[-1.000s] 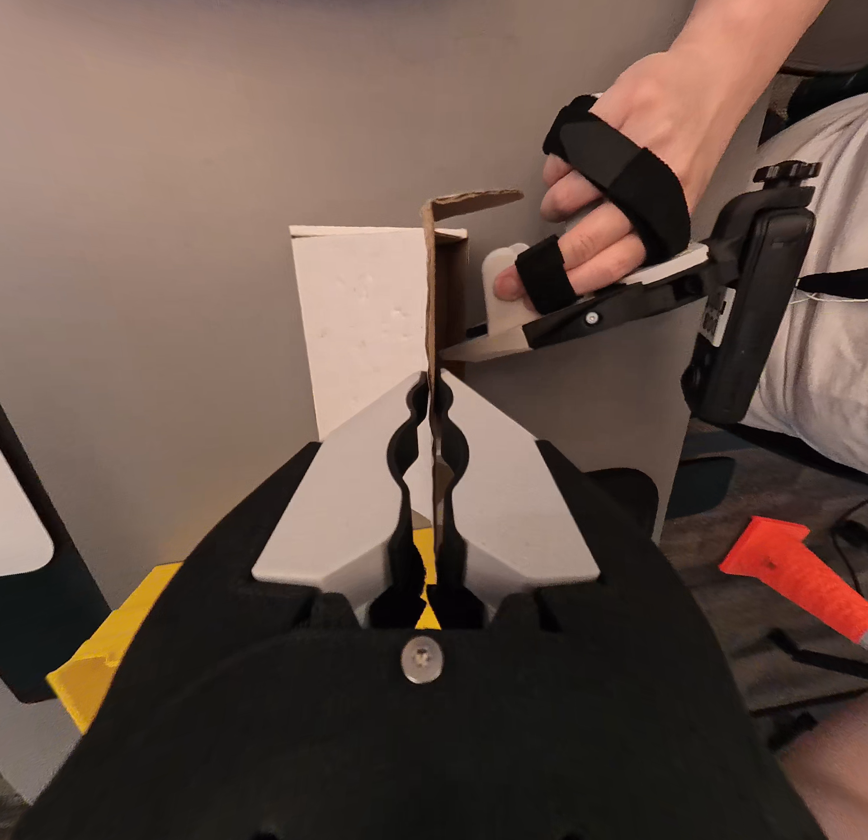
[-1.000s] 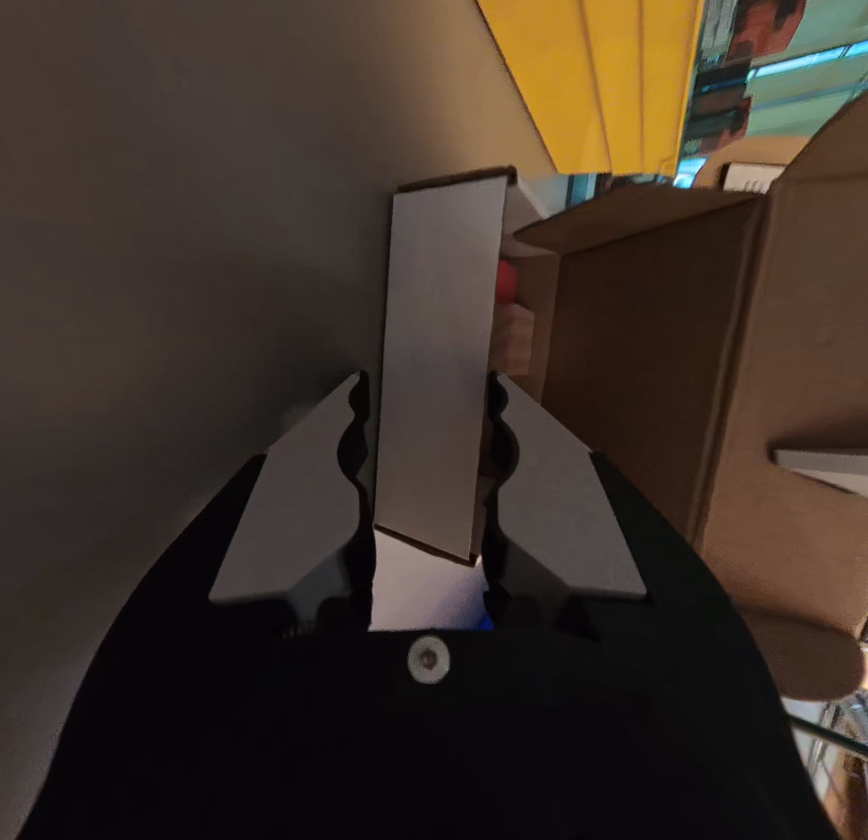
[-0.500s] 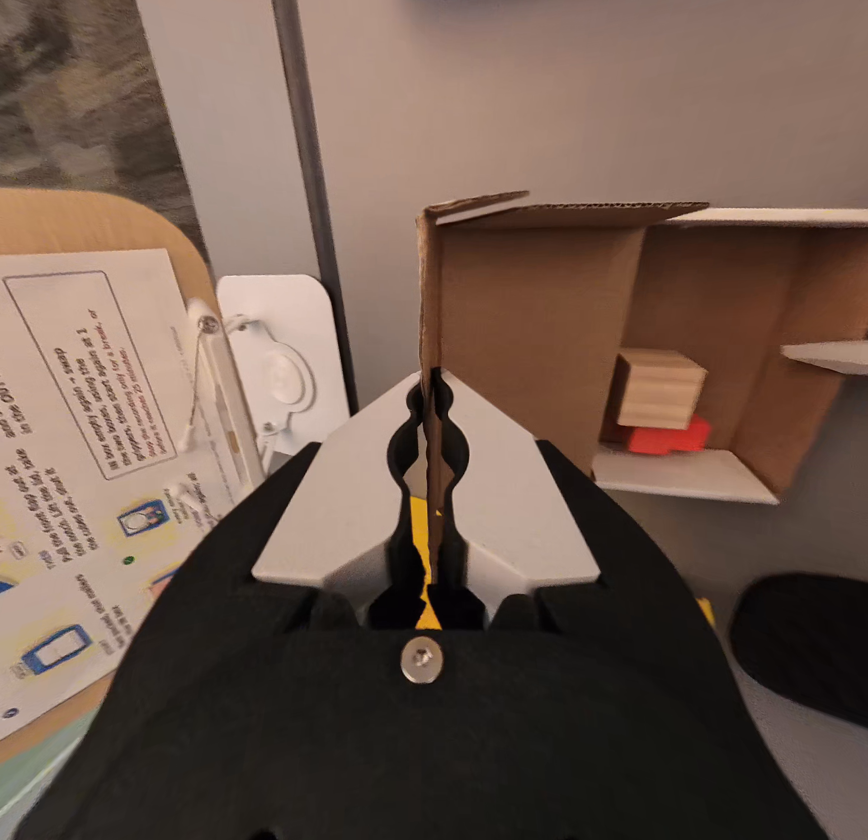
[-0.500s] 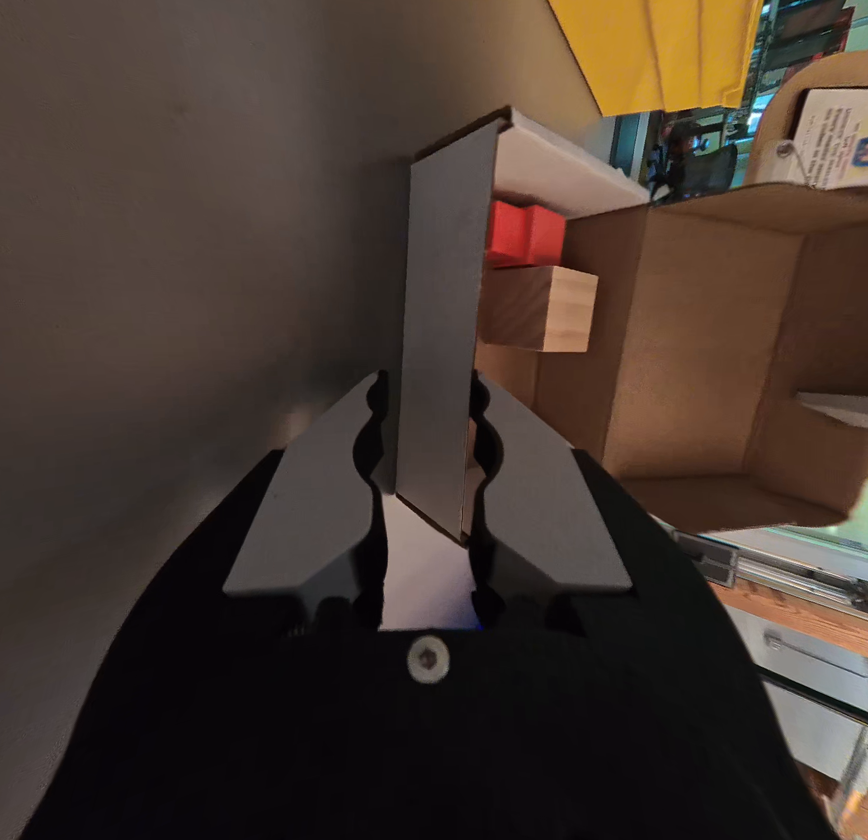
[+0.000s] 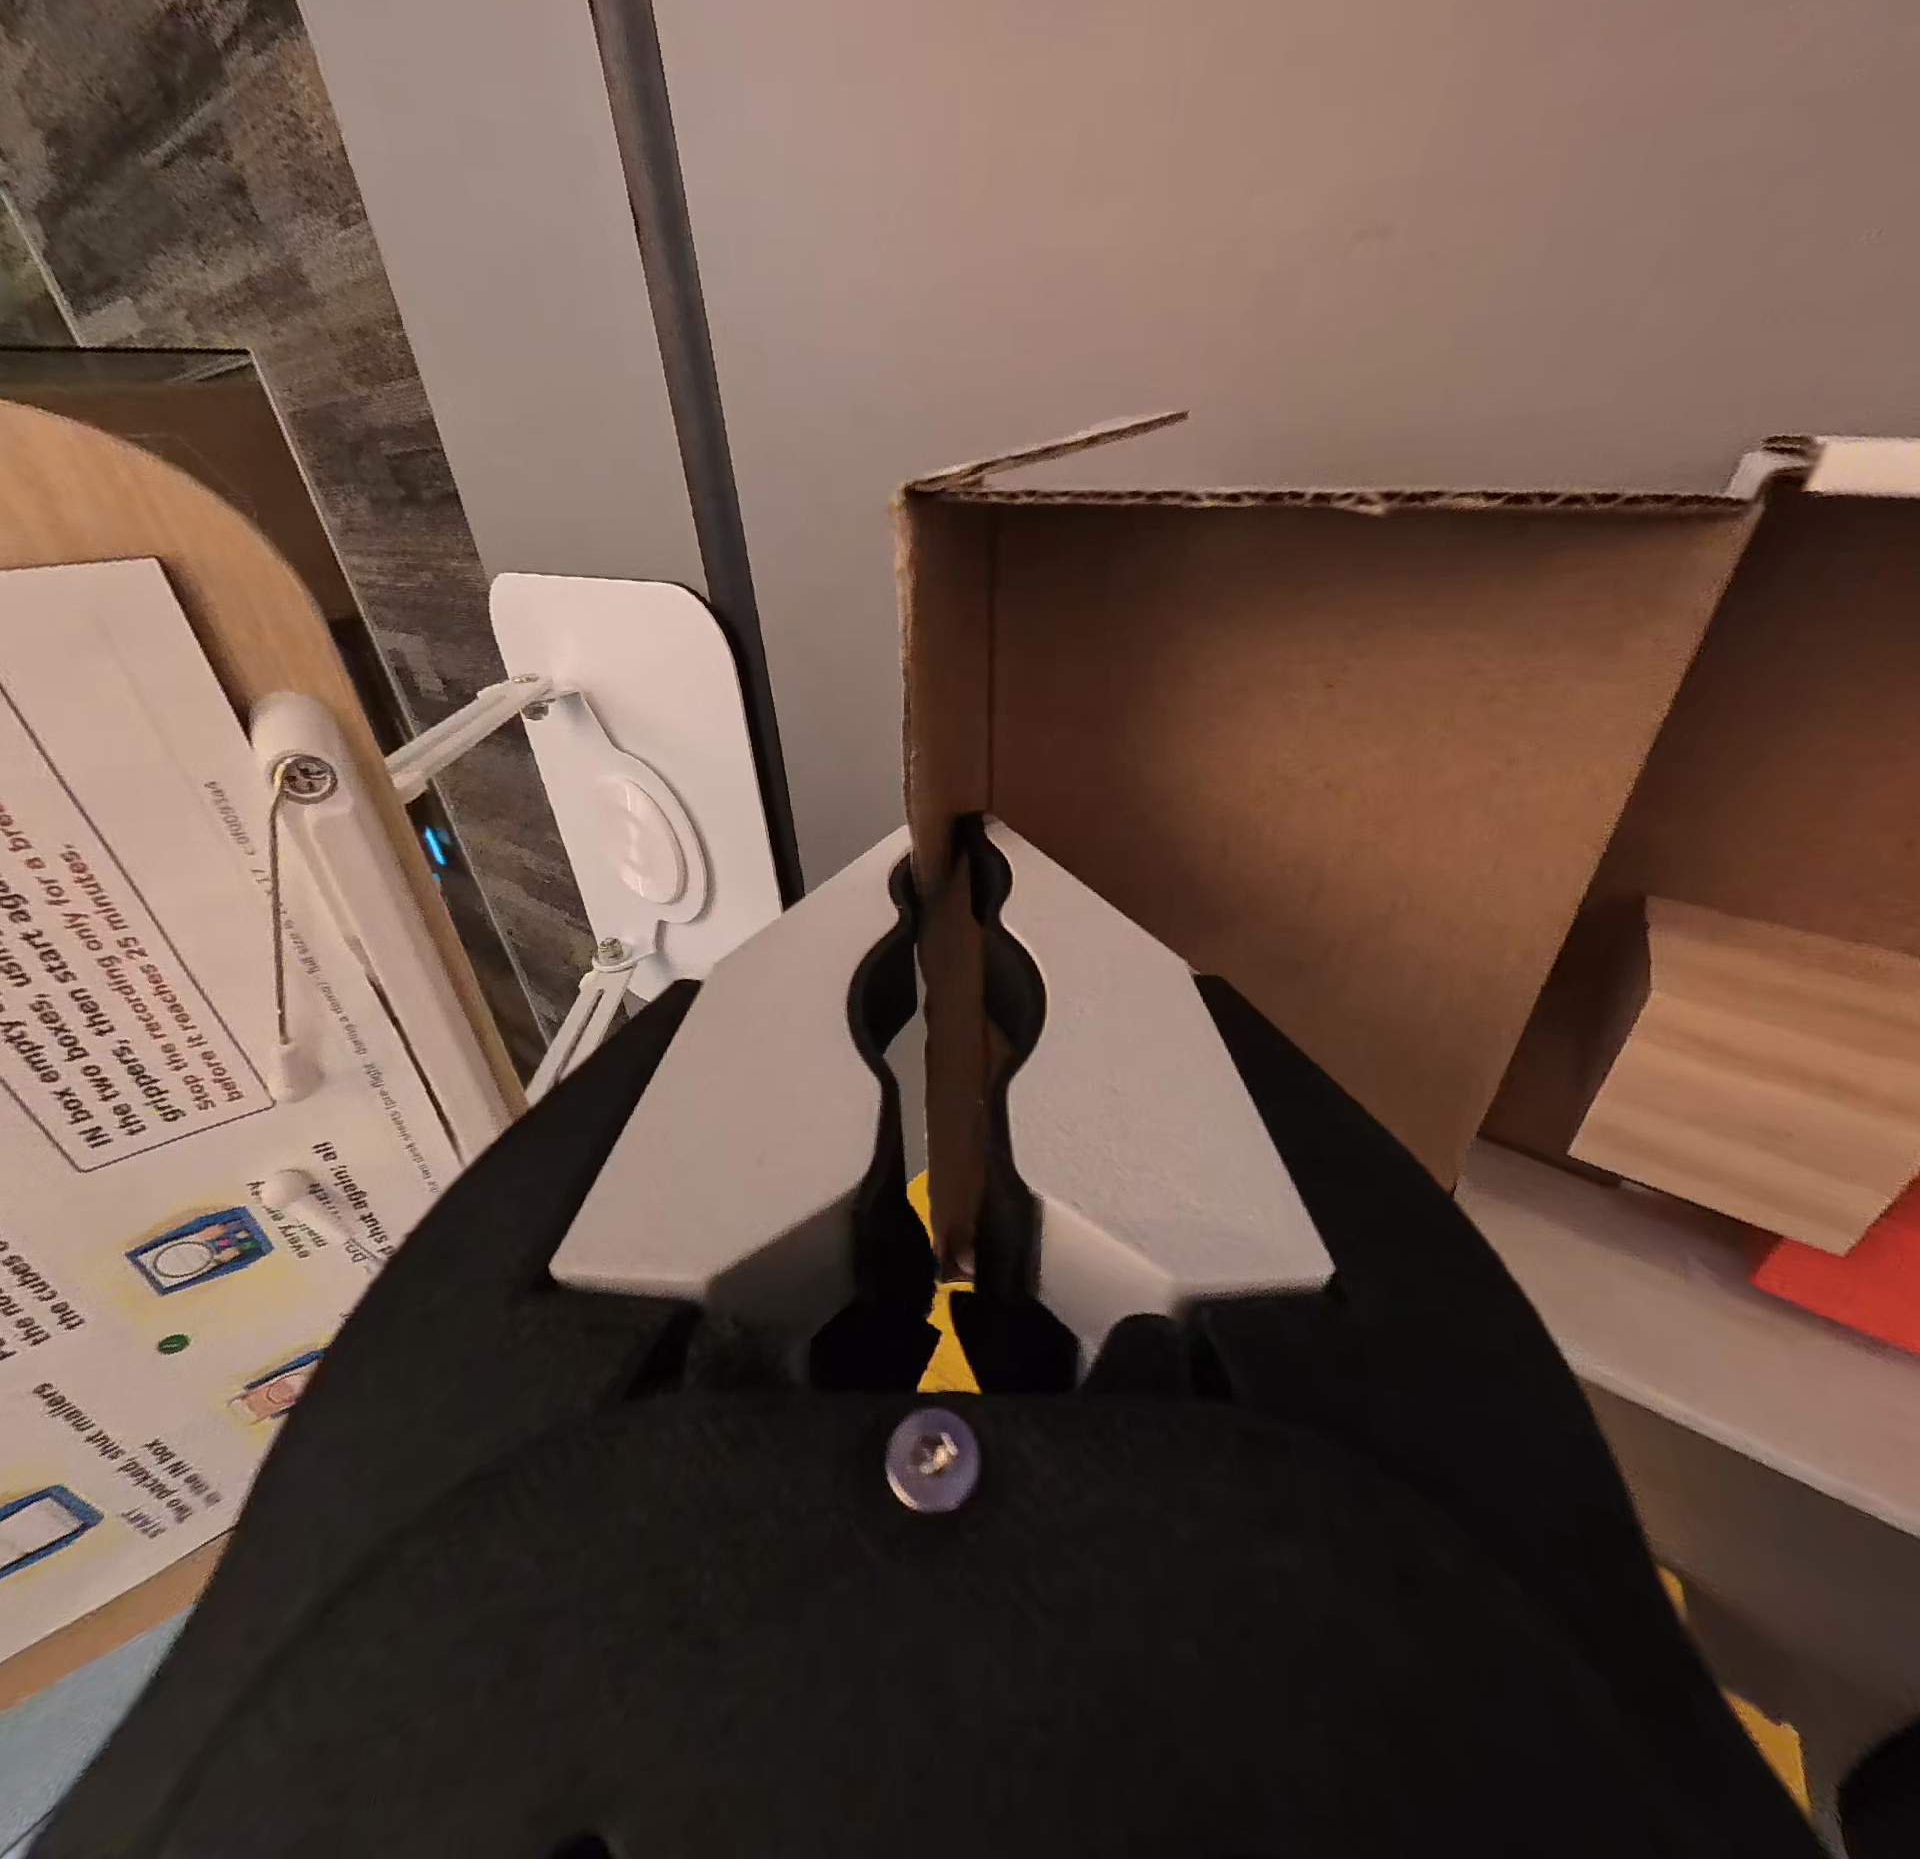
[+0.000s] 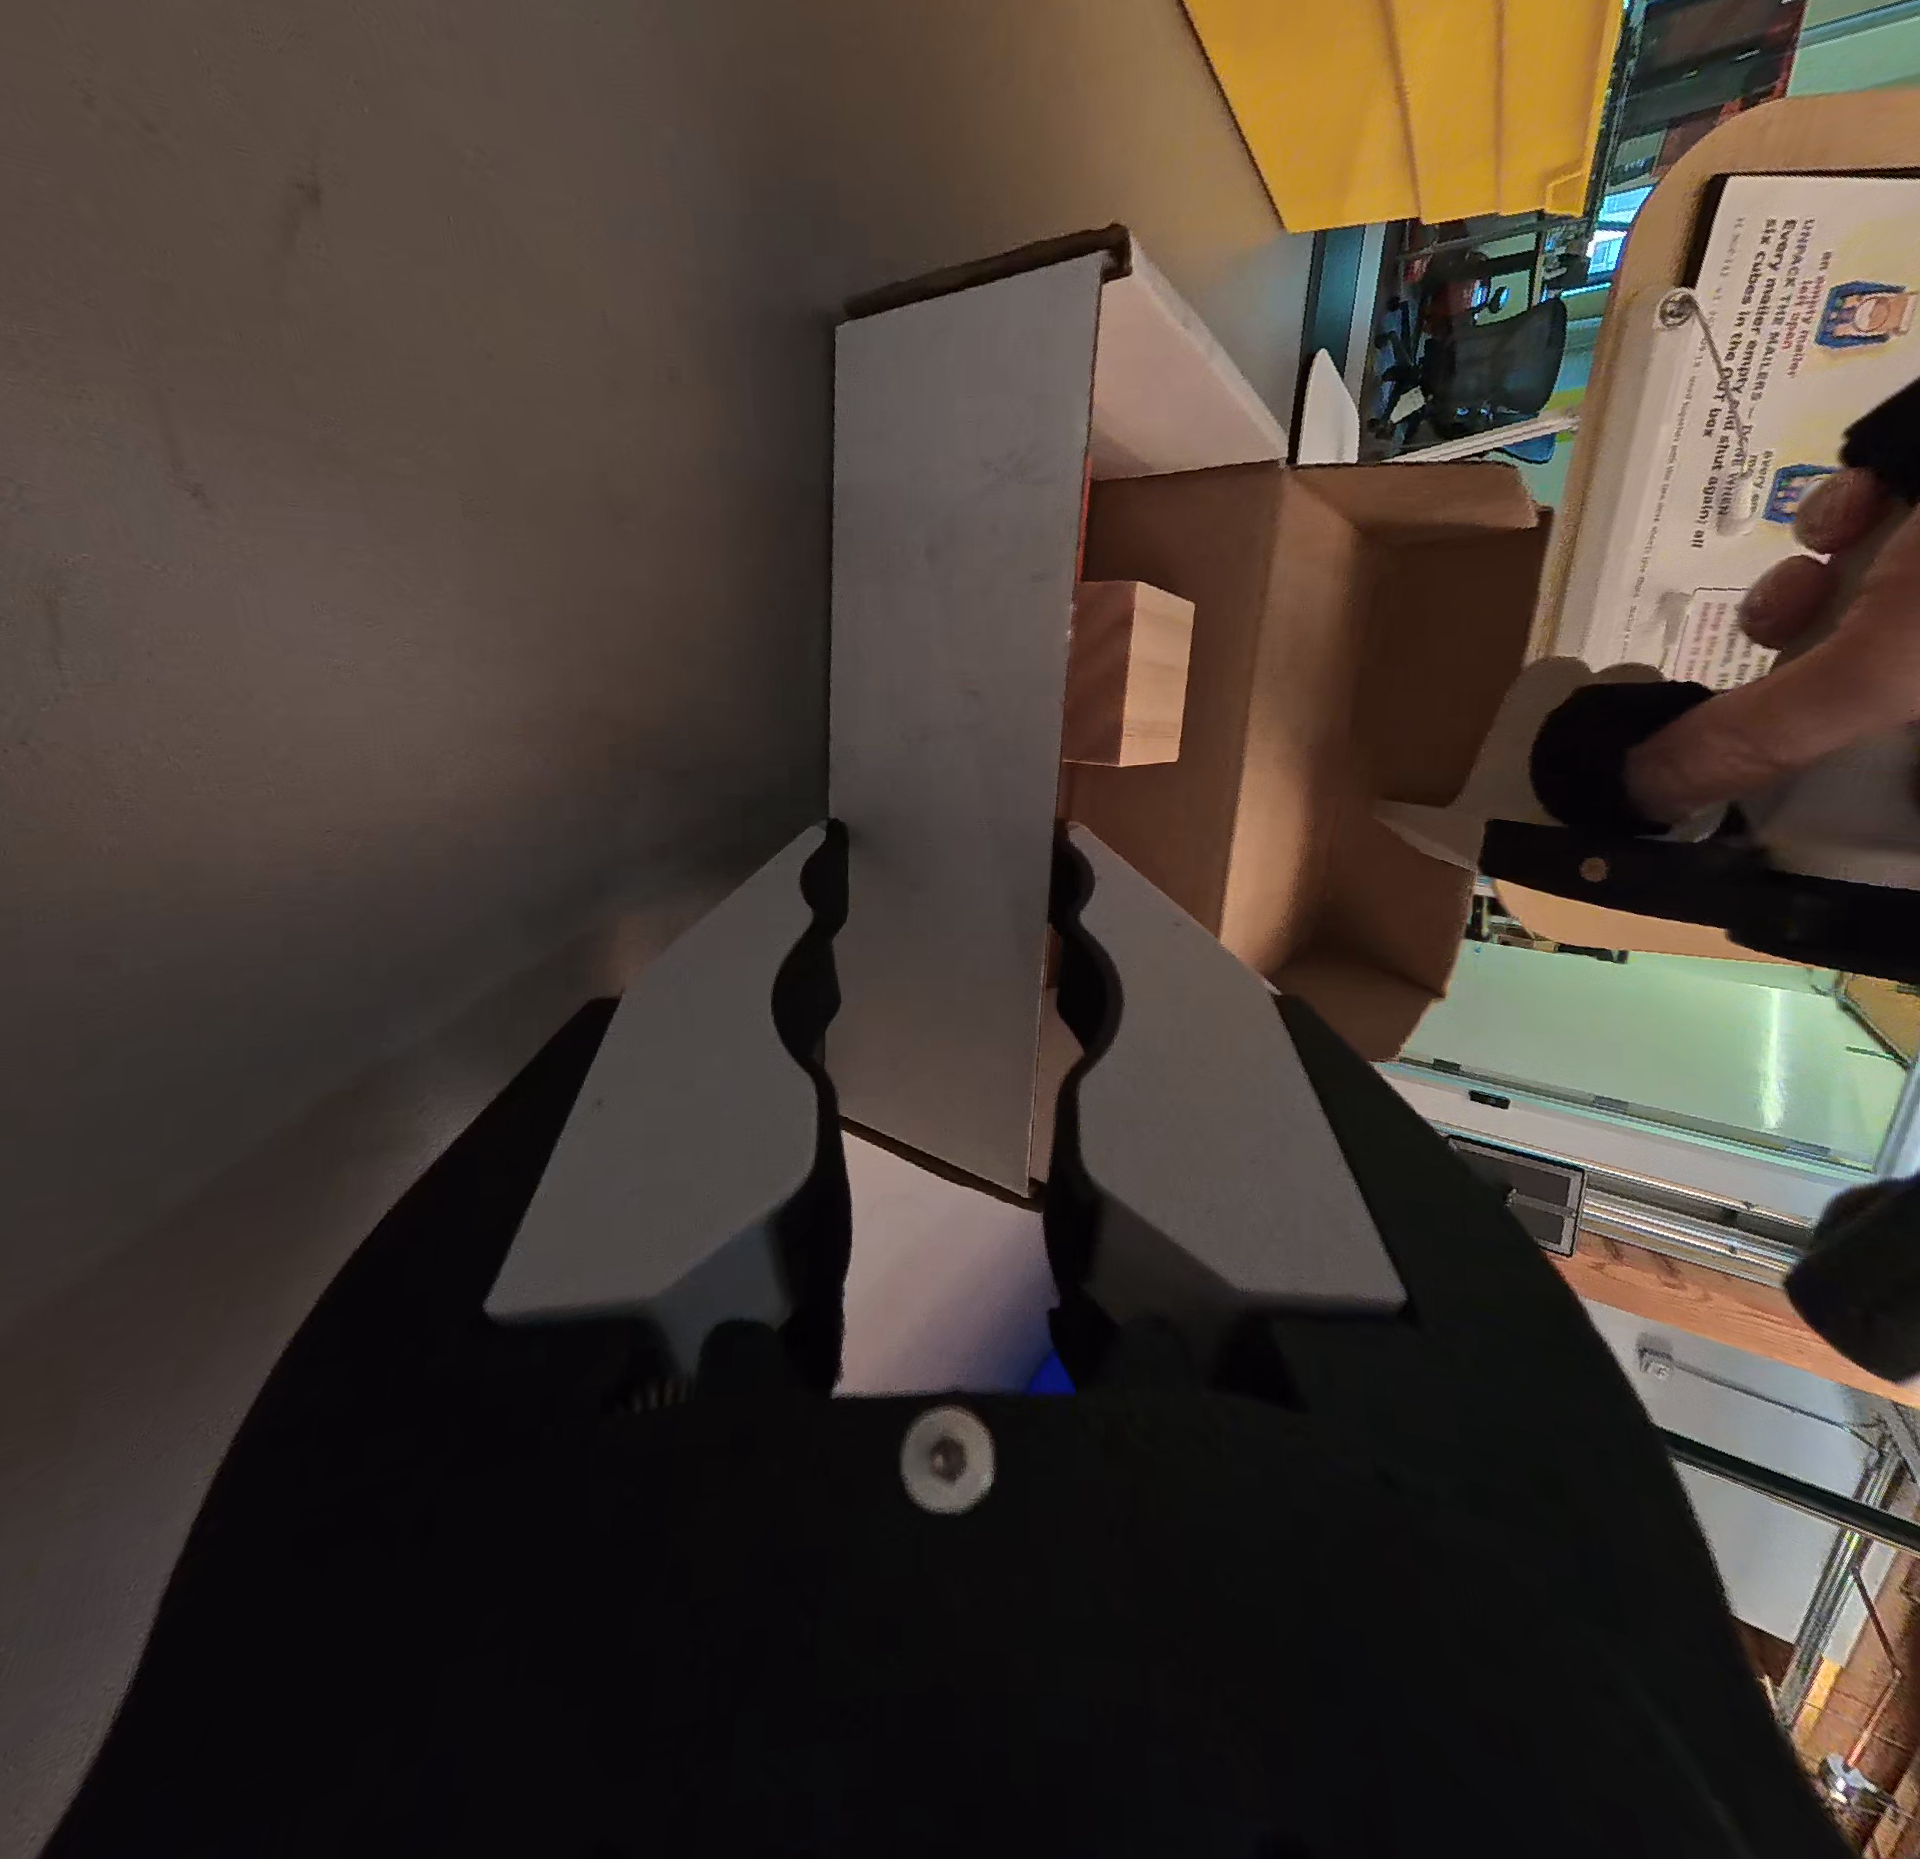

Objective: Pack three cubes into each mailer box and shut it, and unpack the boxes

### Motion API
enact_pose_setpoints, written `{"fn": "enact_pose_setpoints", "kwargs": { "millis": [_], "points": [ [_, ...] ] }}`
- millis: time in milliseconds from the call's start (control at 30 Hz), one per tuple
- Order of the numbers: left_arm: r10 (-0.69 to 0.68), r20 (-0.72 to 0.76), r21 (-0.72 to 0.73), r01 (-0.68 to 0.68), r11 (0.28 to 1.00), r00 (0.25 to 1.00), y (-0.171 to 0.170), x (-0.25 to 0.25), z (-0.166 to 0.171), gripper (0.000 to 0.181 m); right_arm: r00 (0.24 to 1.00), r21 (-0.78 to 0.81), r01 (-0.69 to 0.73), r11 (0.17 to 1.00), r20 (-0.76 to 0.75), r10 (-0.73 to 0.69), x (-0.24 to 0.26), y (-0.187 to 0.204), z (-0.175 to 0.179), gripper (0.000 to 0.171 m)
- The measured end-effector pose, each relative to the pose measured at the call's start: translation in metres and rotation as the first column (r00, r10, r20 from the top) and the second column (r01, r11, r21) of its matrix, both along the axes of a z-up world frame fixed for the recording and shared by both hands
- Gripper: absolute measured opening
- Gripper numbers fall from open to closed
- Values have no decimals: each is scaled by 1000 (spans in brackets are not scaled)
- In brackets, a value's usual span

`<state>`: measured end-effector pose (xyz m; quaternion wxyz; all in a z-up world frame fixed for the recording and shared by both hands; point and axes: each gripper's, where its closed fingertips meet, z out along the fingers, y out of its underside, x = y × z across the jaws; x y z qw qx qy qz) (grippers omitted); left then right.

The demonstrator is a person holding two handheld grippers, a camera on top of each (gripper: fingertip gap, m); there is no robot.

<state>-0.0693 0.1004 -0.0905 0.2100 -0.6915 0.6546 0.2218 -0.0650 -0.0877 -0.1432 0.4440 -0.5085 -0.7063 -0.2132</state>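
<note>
A white mailer box with a brown inside (image 5: 1299, 770) is held open between both grippers. My left gripper (image 5: 951, 833) is shut on the edge of its cardboard flap (image 5: 935, 666), which stands upright. A wooden cube (image 5: 1766, 1061) rests on a red cube (image 5: 1839, 1290) inside the box at the right. My right gripper (image 6: 951, 833) is shut on the box's white side wall (image 6: 956, 614). The wooden cube (image 6: 1127, 677) shows just behind that wall. The left gripper (image 6: 1397, 827), in a strapped hand, shows far right holding the flap.
A printed instruction sheet (image 5: 125, 978) on a wooden board stands at the left, with a white bracket (image 5: 623, 770) and a dark pole (image 5: 665, 251) beside it. A yellow bin (image 6: 1434, 74) is beyond the box. Grey table surface (image 6: 364, 459) lies beside the box. One gripper's finger ends stand about 20 centimeters off the other's. My right tips are roughly 8 centimeters from the red cube (image 5: 1839, 1290).
The left view has swung from the box's edge and the other hand to its open inside, and the cubes loom closer. In the right view the left hand has come into sight.
</note>
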Motion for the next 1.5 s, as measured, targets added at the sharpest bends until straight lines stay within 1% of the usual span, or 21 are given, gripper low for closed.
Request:
{"fn": "enact_pose_setpoints", "kwargs": {
  "millis": [200,433,533,600,633,667,700,767,833,867,933,1000,1067,1133,1167,1200,1233,1267,1333,1400,1500],
  "points": [
    [12,-38,16,-12,1000,999,4,-6,-15,10,1000,0,-2,1000,0,2,0,-1,0,38],
    [73,19,-69,-72,995,997,6,-10,-35,13,1000,4,-5,1000,1,5,0,-1,0,38],
    [74,28,-68,-72,995,997,6,-10,-36,15,1000,3,-6,1000,0,6,1,-1,0,39],
    [65,37,-44,-64,997,997,6,-10,-30,15,1000,1,-7,1000,-2,7,0,-1,0,39],
    [64,55,-41,-62,997,996,6,-9,-25,21,1000,0,-7,1000,-5,7,0,-1,0,39],
    [73,84,-61,-68,996,994,3,-7,-21,36,1000,-3,-7,1000,-6,7,0,-1,0,39],
    [93,123,-102,-81,992,988,-2,-5,-17,42,1000,-5,-5,1000,-8,5,0,0,0,39],
    [144,214,-201,-101,974,966,-13,2,-4,70,1000,-11,-2,1000,-22,2,-2,0,0,38],
    [177,318,-252,-97,963,931,-21,8,17,76,999,-15,2,1000,-34,-2,-3,1,0,38],
    [179,383,-260,-80,962,906,-24,13,32,76,999,-14,1,1000,-36,-2,-4,2,0,38],
    [165,521,-225,-52,973,838,-28,19,69,75,999,-13,1,1000,-40,-2,-4,2,0,38],
    [137,674,-169,-29,985,726,-37,23,112,74,999,-17,0,1000,-46,-1,-5,2,1,38],
    [110,827,-147,24,989,552,-62,26,157,76,998,-50,-16,999,-67,12,-5,0,3,38],
    [31,940,-75,117,990,340,-97,23,203,75,984,-159,-84,984,-171,56,-11,-13,12,38],
    [-30,968,-5,141,990,248,-112,17,224,75,965,-234,-127,964,-253,65,-16,-21,20,39],
    [-96,980,72,142,987,172,-125,8,242,73,940,-310,-176,934,-335,66,-20,-29,30,41],
    [-158,980,143,128,981,118,-137,-3,255,70,911,-374,-236,897,-406,71,-24,-36,40,46],
    [-210,974,200,111,974,84,-146,-13,265,66,886,-406,-281,870,-459,72,-26,-37,52,46],
    [-255,965,249,91,964,61,-160,-31,273,66,864,-399,-291,870,-500,60,-23,-21,70,46],
    [-261,963,253,111,961,65,-171,-44,271,67,882,-400,-261,879,-469,49,-20,2,76,48],
    [-273,960,265,120,957,55,-178,-59,272,68,923,-485,-239,841,-383,42,-27,22,71,50]
  ]
}}
